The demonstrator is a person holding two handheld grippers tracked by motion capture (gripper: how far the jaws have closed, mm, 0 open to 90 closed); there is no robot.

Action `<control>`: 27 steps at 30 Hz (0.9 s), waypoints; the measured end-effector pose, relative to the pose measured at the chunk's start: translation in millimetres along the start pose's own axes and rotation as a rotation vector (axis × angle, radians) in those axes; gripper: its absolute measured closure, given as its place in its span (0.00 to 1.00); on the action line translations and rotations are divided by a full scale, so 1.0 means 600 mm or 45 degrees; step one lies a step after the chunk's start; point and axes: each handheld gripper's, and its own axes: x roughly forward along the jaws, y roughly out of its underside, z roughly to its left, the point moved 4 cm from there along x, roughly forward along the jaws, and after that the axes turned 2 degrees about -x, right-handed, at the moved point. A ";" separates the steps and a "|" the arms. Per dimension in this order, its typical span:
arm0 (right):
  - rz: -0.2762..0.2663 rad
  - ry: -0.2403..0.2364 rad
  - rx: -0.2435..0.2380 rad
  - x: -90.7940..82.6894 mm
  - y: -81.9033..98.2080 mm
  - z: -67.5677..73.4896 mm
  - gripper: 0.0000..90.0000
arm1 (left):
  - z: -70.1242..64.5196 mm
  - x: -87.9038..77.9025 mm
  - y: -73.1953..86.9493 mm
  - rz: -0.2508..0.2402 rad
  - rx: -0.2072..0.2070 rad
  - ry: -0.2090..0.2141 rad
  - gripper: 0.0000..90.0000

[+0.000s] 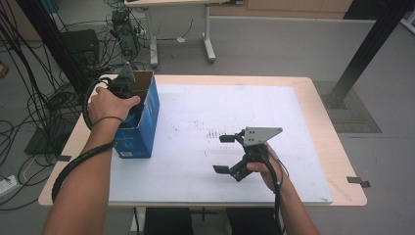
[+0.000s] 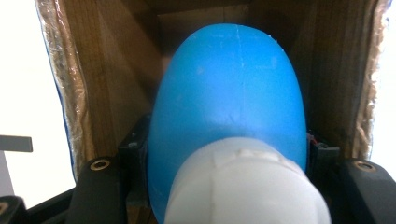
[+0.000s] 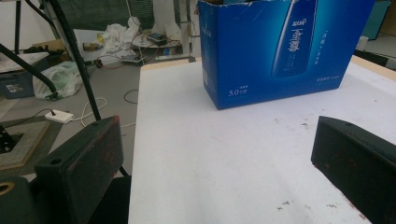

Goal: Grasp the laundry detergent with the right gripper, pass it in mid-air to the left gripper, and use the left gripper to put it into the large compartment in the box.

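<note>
A blue bottle [image 2: 229, 88] with a white cap [image 2: 243, 186] sits between the jaws of my left gripper [image 2: 229, 161], which is shut on it. The bottle hangs inside the brown interior of an open blue cardboard box [image 2: 107, 93]. In the high view the left gripper [image 1: 127, 98] points down into the top of the box [image 1: 144, 125] at the table's left side, its fingertips hidden inside. My right gripper [image 1: 222, 154] is held open above the white board, with nothing between its jaws. The right gripper [image 3: 219, 168] faces the box [image 3: 280, 51].
A white board [image 1: 220, 112] covers most of the wooden table [image 1: 320, 122]. Cables, a black frame leg [image 1: 362, 54] and another table's legs stand on the floor beyond. Bags and clutter [image 3: 60, 77] lie on the floor off the table's left edge.
</note>
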 end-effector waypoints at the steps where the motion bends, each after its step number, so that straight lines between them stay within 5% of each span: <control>1: 0.000 -0.001 0.000 0.000 0.000 0.000 0.03 | 0.000 0.000 0.000 -0.001 0.002 -0.001 0.41; 27: -0.002 -0.002 -0.003 0.001 -0.001 0.000 0.03 | -0.003 0.000 0.002 -0.005 -0.008 -0.009 0.41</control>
